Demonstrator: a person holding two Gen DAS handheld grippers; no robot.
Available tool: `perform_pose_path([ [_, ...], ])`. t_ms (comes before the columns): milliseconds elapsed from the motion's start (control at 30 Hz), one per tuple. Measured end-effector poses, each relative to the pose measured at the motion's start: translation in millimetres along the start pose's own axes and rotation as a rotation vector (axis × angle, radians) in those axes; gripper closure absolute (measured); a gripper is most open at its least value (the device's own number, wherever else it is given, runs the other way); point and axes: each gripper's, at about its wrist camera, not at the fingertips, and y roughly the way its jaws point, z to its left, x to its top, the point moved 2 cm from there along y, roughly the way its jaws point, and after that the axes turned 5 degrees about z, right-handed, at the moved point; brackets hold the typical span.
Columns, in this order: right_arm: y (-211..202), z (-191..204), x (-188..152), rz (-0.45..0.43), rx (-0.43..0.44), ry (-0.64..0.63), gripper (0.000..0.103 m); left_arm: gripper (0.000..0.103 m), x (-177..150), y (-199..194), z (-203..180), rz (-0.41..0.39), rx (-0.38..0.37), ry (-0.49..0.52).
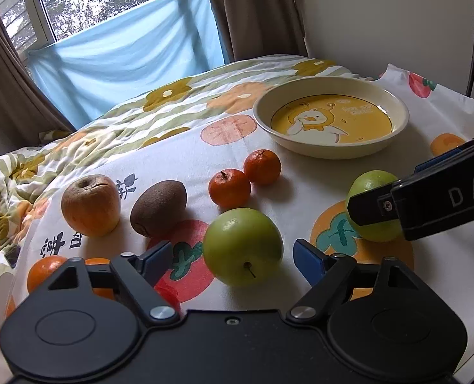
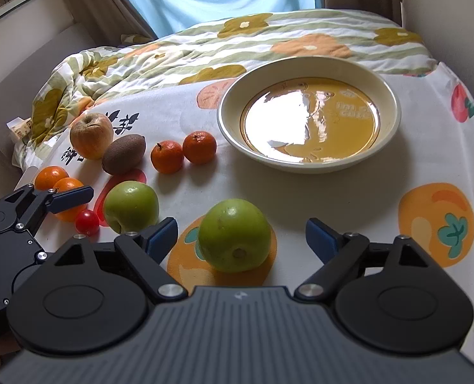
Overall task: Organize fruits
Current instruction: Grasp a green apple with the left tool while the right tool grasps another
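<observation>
Green apples [image 2: 235, 235], tangerines [image 2: 182, 150], kiwi [image 2: 124, 153] lie beside empty plate [image 2: 309, 113].

Each gripper is matte black, with 2 round housings, silver pivot screws and blue pads: left gripper [image 1: 232, 260], right gripper [image 2: 241, 236], grey ribbed top.

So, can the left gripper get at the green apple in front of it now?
Probably yes. The left gripper has its blue-padded fingers open on both sides of the round green apple, and nothing lies between them. The pads do not touch it yet.
</observation>
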Motion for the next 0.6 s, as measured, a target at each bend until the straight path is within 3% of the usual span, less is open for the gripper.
perform_pose_path([
  [67, 2, -1, 0, 0.007, 0.015, 0.004, 0.002, 0.021, 1, 3, -2, 0.002, 0.001, 0.007],
  [200, 8, -3, 0, 0.028, 0.032, 0.001, 0.011, 0.042, 1, 12, -8, 0.030, -0.004, 0.026],
  [400, 14, -7, -2, 0.058, 0.073, 0.041, 0.024, 0.043, 0, 12, -6, 0.028, -0.019, 0.015],
  [600, 14, -7, -1, 0.058, 0.073, 0.037, 0.028, 0.043, -2, 9, -7, 0.035, -0.015, 0.017],
])
